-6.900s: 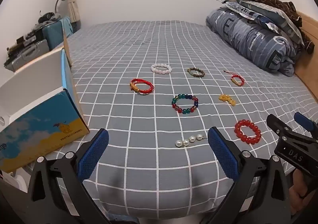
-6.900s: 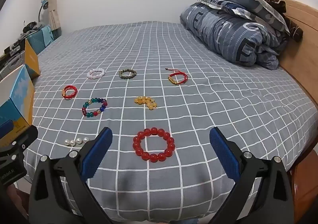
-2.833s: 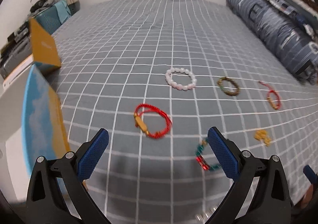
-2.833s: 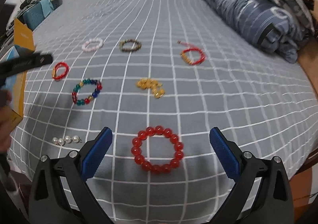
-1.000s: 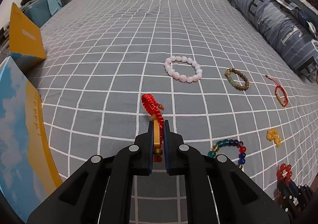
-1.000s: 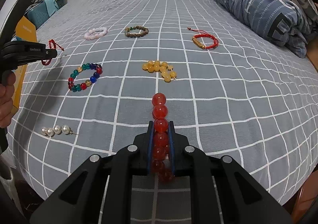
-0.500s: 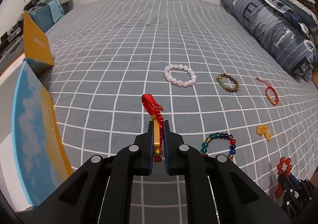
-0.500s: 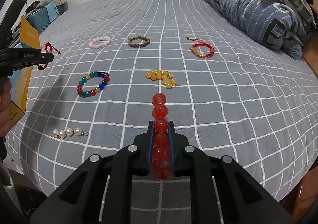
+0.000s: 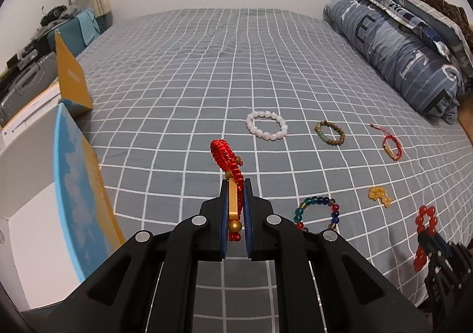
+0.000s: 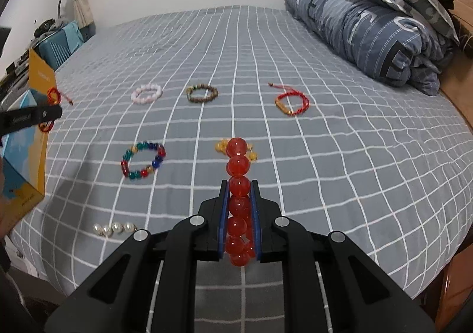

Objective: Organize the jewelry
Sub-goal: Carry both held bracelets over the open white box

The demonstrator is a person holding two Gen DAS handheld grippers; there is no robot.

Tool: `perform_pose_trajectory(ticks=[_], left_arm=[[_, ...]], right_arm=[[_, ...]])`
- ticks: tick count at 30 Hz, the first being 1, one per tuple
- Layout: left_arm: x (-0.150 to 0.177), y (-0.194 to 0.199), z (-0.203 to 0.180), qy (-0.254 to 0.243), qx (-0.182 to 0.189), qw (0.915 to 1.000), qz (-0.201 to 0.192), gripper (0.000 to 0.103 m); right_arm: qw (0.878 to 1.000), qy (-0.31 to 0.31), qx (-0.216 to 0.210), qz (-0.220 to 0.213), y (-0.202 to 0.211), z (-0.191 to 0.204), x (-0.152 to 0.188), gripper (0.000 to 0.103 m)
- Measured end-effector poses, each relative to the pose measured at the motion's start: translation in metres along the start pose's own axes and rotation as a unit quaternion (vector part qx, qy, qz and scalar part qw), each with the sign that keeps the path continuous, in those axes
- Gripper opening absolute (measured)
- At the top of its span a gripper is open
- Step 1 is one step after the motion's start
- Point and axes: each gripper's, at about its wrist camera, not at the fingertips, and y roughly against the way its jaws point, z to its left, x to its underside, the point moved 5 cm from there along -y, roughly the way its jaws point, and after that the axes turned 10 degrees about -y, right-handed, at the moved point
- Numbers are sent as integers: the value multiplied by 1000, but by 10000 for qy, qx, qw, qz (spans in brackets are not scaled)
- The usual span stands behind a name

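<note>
- My left gripper point(image 9: 235, 185) is clenched on the red braided cord bracelet point(image 9: 227, 160); its gold tube bar sits between my blue pads and the red loop sticks out past the fingertips toward 12 o'clock, clear of the bed.
- My right gripper point(image 10: 239, 185) is clamped on the red bead bracelet point(image 10: 238, 167), squeezed flat into a column of beads; two beads poke out ahead of the tips, the last ones hang below the pads.
- In the left wrist view, the grey checked bedsheet point(image 9: 207, 67) spreads out ahead, with the pink bead bracelet point(image 9: 267, 125) at 1 o'clock from my held cord, lying flat.
- The brown bead bracelet point(image 9: 330, 133) lies just right of it, and a red cord bracelet with a gold charm point(image 9: 391, 147) farther right, at 2 o'clock.
- The multicoloured glass bead bracelet point(image 9: 317, 212) lies near my left fingertips at 3 o'clock; the small yellow bead cluster point(image 9: 379, 196) is beyond it to the right.
- In the right wrist view, a string of pearls point(image 10: 113, 228) lies at 9 o'clock, near the bed's front edge.
- An open blue and yellow cardboard box point(image 9: 74, 185) stands at the bed's left edge, at 9 o'clock from my left gripper.
- A folded blue duvet point(image 9: 399, 49) is piled at 2 o'clock by the headboard.
</note>
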Motion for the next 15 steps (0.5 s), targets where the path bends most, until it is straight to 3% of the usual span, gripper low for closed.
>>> perform_pose_trajectory(ticks=[15], left_arm=[[2,33,33,140,-224,9995,-188,8]], right_arm=[[9992,257,-163,-274,15,58,-49,13]])
